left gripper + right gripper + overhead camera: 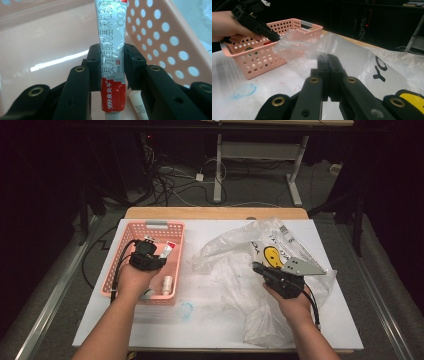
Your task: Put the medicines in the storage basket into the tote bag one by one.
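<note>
The left gripper has its two black jaws closed on a silver-and-red ointment tube with printed characters, the pads pressing its flat sides near the line where the silver print meets the red band. In the left gripper view the tube's long axis runs straight away from the camera, in line with the jaws: its white capped end points back toward the hand, and the broad silver tail points out ahead, past the jaw tips. From the high view the same tube sits over the pink perforated plastic basket at the left of the white tabletop, slanting up and to the right from the gripper. Beside it, in the basket, lies a second small white tube, and a small cream-coloured bottle lies nearer the front wall.

The right gripper has its jaws fully together, pinching a fold of the clear crinkled plastic bag with black letters and a yellow face print. That bag spreads across the middle and right of the table, its raised edge reaching toward the basket
</note>
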`<state>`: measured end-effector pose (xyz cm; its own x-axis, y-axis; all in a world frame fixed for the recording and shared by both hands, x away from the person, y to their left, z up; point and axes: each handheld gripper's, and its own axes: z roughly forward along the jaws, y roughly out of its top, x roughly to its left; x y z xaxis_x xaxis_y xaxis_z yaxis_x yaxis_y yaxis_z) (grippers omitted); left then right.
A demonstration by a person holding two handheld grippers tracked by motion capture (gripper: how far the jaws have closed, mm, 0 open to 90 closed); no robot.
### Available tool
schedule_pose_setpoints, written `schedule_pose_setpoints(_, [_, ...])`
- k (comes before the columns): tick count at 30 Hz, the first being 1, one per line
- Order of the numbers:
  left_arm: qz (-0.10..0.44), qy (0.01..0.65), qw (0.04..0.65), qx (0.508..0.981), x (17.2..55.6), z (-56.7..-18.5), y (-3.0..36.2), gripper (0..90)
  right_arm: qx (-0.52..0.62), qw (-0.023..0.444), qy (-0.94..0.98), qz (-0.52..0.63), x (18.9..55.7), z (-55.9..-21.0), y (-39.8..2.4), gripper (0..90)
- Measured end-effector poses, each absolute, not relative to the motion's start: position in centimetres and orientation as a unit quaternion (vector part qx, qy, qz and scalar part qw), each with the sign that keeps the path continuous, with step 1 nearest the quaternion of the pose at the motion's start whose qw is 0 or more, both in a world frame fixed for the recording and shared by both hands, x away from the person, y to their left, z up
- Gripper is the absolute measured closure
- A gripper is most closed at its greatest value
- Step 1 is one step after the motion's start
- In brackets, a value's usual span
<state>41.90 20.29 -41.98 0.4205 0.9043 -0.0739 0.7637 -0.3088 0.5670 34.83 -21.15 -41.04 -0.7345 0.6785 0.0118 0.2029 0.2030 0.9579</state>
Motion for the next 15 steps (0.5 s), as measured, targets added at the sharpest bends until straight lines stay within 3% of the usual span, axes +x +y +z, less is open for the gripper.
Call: schedule_pose_setpoints(15, [0.172,0.497,0.351,0.775,37.9,-39.8,21.3,67.7,0.295,0.213,0.746,0.558,34.8,-41.0,-21.1,90.0])
